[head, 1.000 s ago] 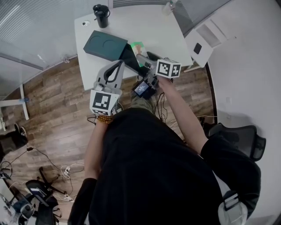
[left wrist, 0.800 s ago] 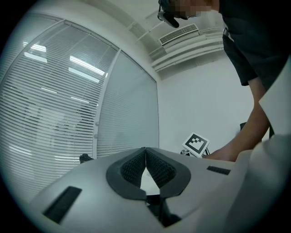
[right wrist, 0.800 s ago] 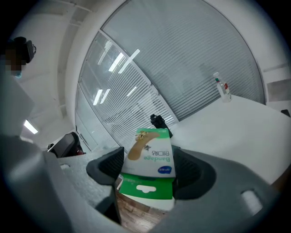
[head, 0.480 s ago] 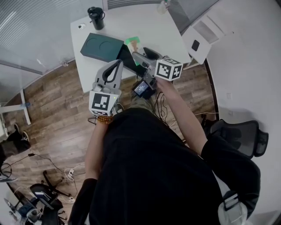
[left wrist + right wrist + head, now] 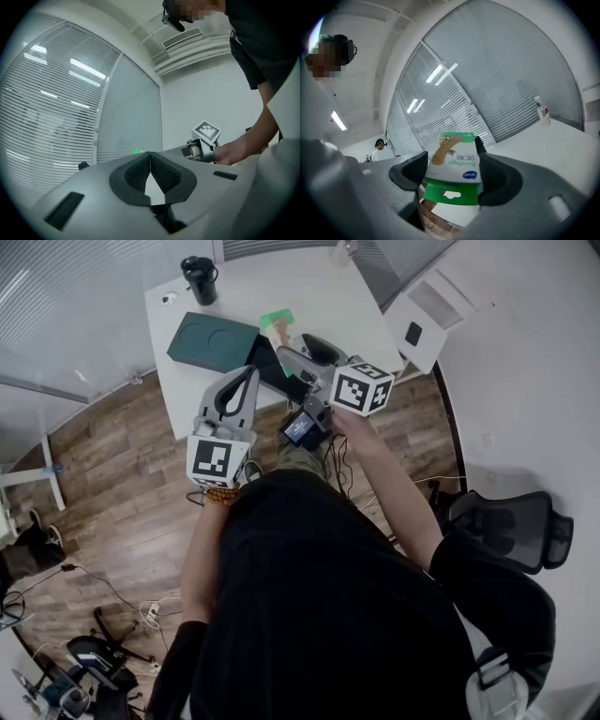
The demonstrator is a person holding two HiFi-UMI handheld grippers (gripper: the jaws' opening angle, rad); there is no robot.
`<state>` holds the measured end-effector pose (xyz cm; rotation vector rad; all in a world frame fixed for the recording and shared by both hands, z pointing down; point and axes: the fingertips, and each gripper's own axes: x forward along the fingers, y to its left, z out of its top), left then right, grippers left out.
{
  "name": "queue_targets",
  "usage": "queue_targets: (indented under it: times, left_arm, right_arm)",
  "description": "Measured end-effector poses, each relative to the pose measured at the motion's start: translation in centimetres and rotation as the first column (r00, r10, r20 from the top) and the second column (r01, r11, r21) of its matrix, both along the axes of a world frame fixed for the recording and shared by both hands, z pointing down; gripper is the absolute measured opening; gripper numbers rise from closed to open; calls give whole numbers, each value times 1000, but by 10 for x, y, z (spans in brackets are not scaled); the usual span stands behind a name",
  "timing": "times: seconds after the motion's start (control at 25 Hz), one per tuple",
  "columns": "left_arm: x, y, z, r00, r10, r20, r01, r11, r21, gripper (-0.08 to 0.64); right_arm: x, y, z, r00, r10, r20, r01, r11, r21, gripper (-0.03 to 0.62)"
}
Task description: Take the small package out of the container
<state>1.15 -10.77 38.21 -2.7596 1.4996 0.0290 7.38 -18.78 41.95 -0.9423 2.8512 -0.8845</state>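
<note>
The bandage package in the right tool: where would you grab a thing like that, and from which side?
Probably as the right tool has it: across the two long side edges of the bandage package, coming in from the green hang-tab end. It looks like a flat, narrow rectangle, so those edges give the pads parallel surfaces.

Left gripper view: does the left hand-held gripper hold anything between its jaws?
No, the jaws of the left hand-held gripper meet at their tips, and nothing stands between their ribbed pads.
</note>
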Motion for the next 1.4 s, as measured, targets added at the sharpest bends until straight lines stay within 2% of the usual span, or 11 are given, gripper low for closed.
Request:
queue_targets:
  times: [0.24, 0.36, 0.48, 0.72, 0.8, 1.08, 1.4]
  left_arm:
    - [-1, 0, -2, 1000, -7, -20, 7, 1000, -21, 0]
    - [-1, 0, -1, 1000, 2, -4, -2, 1000, -2, 0]
    - [-2, 0, -2, 1000, -9, -21, 8, 1000, -25, 0]
    - [-7, -2, 3, 1000, 7, 25, -8, 1000, 29, 0]
    - [-9, 1, 0, 1000, -14, -5, 14, 1000, -3, 0]
    - [-12, 7, -1, 999, -28, -17, 28, 999, -20, 0]
    - [-13, 3, -3, 999, -24, -21, 24, 1000, -14, 0]
  right_arm:
    - [-2, 3, -18, 1000, 4, 12, -4, 999, 48, 341]
    - [-3, 3, -24, 1000, 3, 3, -4, 997, 80, 341]
    - [-6, 3, -33, 1000, 10, 16, -11, 993, 116, 341]
    - [-14, 8, -44, 1000, -8, 24, 3, 981, 195, 341]
    - [-16, 11, -47, 1000, -7, 29, 1, 977, 211, 341]
    - [-19, 27, -60, 1000, 2, 5, -3, 942, 337, 341]
    - [-21, 33, -62, 1000, 8, -19, 0, 920, 391, 341]
